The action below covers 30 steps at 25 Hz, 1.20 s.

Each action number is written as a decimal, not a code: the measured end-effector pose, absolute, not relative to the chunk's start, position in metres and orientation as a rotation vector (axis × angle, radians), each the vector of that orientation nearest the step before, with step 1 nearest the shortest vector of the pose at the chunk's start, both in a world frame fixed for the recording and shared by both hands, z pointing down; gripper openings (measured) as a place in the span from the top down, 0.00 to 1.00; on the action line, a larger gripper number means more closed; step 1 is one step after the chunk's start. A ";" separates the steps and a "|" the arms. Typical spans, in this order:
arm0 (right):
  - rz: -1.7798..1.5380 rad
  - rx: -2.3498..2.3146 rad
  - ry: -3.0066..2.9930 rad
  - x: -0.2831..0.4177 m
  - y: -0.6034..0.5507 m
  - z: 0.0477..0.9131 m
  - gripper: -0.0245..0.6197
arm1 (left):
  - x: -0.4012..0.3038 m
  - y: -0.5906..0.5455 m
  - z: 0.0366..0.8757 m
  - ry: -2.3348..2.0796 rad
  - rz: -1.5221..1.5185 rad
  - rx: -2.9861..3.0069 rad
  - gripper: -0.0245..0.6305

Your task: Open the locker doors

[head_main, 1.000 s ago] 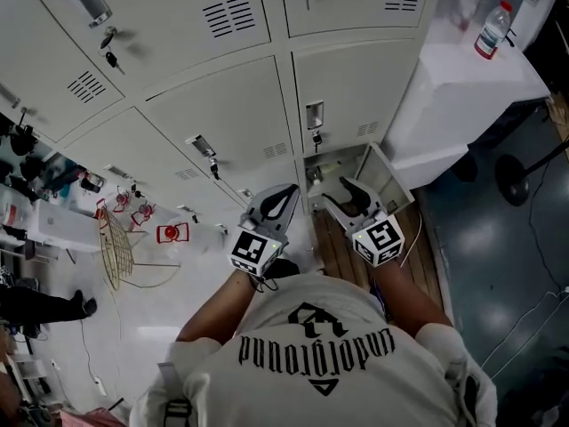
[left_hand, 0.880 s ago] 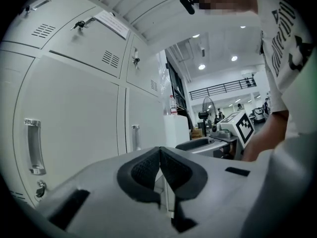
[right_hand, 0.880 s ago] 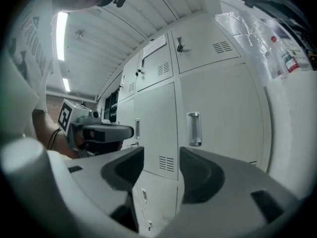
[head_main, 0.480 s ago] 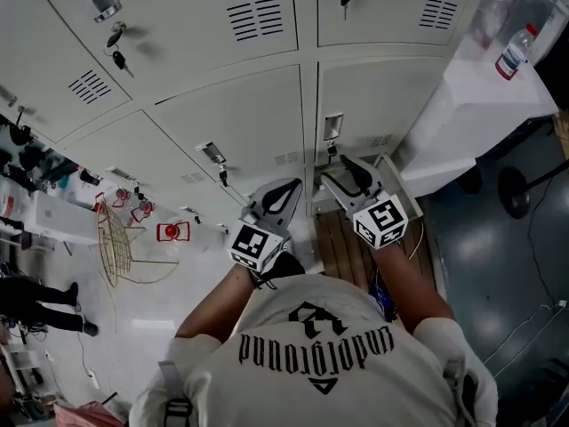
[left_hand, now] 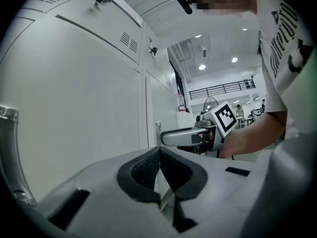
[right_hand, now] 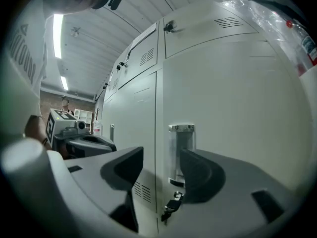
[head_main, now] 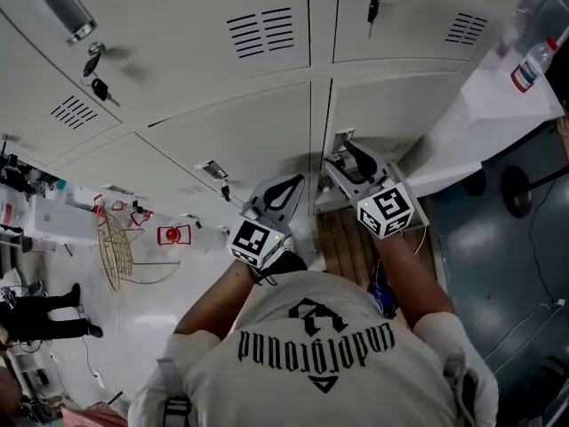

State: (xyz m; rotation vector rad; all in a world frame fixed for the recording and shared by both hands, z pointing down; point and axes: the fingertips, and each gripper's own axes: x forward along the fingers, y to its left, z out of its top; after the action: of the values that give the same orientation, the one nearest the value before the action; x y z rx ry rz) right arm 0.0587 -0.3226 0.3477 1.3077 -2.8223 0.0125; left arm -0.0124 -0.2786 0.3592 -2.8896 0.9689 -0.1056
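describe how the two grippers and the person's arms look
Both the left gripper and the right gripper have light grey moulded bodies, with curved jaws lined in dark textured pads. Each carries a white cube with black square markers. The arms are bare below the short sleeves of a white T-shirt with black print.

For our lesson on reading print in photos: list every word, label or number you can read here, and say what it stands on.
"underground": gothic print on the back of the person's T-shirt, upside down in the head view.
Label on the bottle: too small to read.
No other readable text; the lockers bear none.
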 end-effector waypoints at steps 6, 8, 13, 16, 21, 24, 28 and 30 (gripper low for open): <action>0.042 1.242 -2.844 0.050 -0.337 0.349 0.59 | -0.005 -0.292 0.362 0.914 -0.125 -2.906 0.95; 0.058 1.214 -2.851 0.045 -0.341 0.349 0.59 | -0.002 -0.295 0.363 0.900 -0.126 -2.913 0.95; 0.111 1.220 -2.867 0.041 -0.351 0.349 0.59 | 0.001 -0.298 0.362 0.881 -0.123 -2.918 0.95; 0.093 1.241 -2.857 0.041 -0.352 0.349 0.60 | 0.000 -0.302 0.362 0.889 -0.111 -2.925 0.95; 0.068 1.340 -2.809 0.040 -0.354 0.349 0.61 | 0.003 -0.302 0.367 0.872 -0.113 -2.943 0.95; 0.068 1.373 -2.793 0.041 -0.351 0.350 0.61 | 0.003 -0.302 0.371 0.875 -0.113 -2.956 0.95; 0.058 1.391 -2.776 0.043 -0.341 0.350 0.62 | 0.003 -0.300 0.370 0.872 -0.117 -2.951 0.95; 0.057 1.405 -2.766 0.045 -0.334 0.350 0.62 | 0.004 -0.297 0.368 0.868 -0.110 -2.948 0.95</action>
State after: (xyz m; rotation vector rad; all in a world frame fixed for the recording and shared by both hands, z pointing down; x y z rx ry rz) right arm 0.0452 -0.3337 0.3501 1.4051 -2.7662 0.0566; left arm 0.0042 -0.2974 0.3682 -2.9479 0.8685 -0.1101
